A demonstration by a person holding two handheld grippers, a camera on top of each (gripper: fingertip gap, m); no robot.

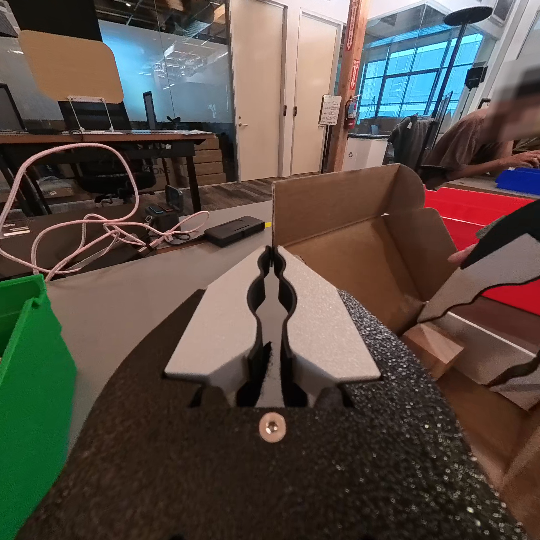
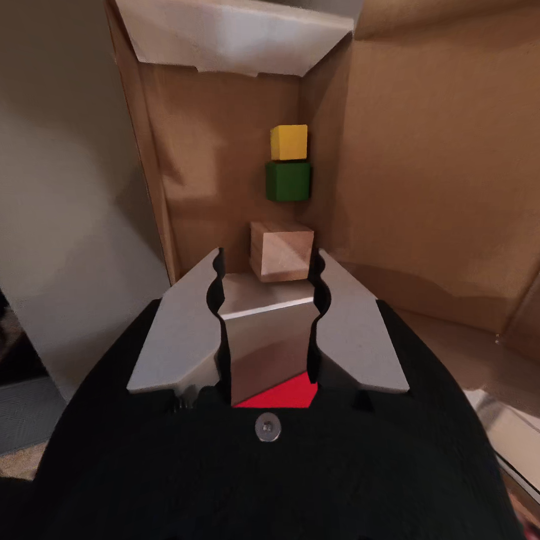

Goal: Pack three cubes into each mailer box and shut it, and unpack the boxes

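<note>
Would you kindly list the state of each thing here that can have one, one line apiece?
Mailer box: open, lid flap upright.
Left gripper: shut on the box's lid edge.
Right gripper: open, reaching into the box.
Wooden cube: in the box, loose, near the fingertips.
Green cube: in the box, touching the yellow cube.

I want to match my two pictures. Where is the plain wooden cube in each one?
Left wrist view: wooden cube at lower right, under the other gripper.
Right wrist view: wooden cube centre, just beyond the open fingers.
Shared landmark: the brown mailer box.
</note>
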